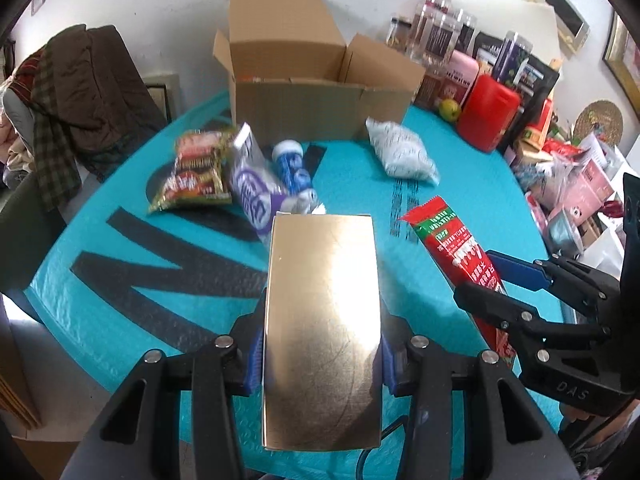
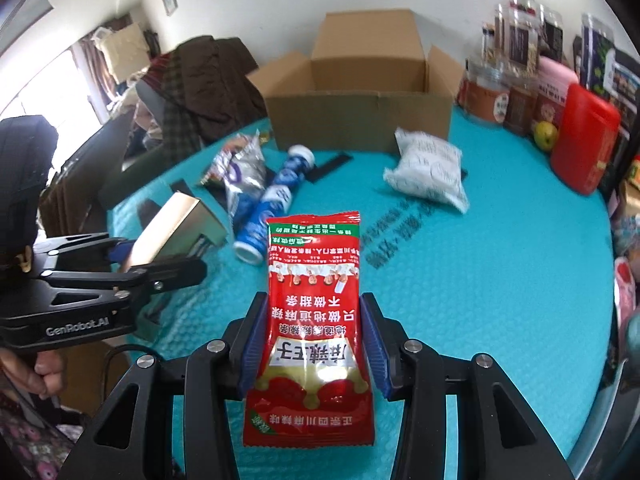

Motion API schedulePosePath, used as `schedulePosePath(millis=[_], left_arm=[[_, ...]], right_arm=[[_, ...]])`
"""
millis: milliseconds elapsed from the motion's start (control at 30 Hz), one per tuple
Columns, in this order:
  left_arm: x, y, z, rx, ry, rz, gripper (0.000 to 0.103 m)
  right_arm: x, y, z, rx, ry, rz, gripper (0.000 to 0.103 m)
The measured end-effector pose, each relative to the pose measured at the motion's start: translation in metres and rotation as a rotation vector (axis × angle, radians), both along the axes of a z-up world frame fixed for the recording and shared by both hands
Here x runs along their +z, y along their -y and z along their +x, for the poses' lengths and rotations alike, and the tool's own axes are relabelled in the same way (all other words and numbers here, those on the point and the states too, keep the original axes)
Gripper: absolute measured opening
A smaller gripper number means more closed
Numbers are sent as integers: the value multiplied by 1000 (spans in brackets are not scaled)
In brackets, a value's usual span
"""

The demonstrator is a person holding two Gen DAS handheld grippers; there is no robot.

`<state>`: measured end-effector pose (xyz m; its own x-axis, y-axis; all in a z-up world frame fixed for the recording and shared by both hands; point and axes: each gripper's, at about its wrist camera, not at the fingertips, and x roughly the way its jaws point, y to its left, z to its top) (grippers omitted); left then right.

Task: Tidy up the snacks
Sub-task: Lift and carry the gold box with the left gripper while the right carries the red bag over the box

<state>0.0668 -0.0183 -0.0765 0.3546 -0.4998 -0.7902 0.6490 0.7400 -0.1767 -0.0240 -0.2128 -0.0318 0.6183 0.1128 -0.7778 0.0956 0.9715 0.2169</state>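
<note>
Left tongs (image 1: 322, 354) clamped on stiff, slick gold box (image 1: 322, 320) at its flat sides; right tongs (image 2: 312, 344) clamped mid-length on soft, light red snack packet (image 2: 314, 320), likely crushable.

left gripper (image 1: 322, 354) clamps a gold box (image 1: 322, 332); beyond it, an open cardboard box (image 1: 304, 100).

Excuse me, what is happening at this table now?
A person is sorting snacks with two hand-held grippers. The left gripper is shut on a shiny gold rectangular box, and the right gripper is shut on a red plastic snack packet. Both are held above the turquoise table cover. The open brown cardboard box stands behind, with other snacks lying before it.
</note>
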Motion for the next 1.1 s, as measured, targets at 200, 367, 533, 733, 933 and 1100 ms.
schedulePosePath(millis=[200,367,533,733,933,1100], left_arm=[[20,2,2,8,46,-43,44],[42,8,7,-1,101,-96,44],[61,15,14,-9,146,-144,44],[86,27,26,-12,220,-184,44],[104,36,46,-6,268,-209,44],[122,47,66,-10,304,-236,44]], right_arm=[[18,6,3,12,51,-9,44],[39,11,9,21,104,-37,44],[58,15,17,22,159,-57,44],[82,23,30,14,228,-74,44],[104,30,46,17,292,-99,44],[120,38,64,11,339,-114,44]])
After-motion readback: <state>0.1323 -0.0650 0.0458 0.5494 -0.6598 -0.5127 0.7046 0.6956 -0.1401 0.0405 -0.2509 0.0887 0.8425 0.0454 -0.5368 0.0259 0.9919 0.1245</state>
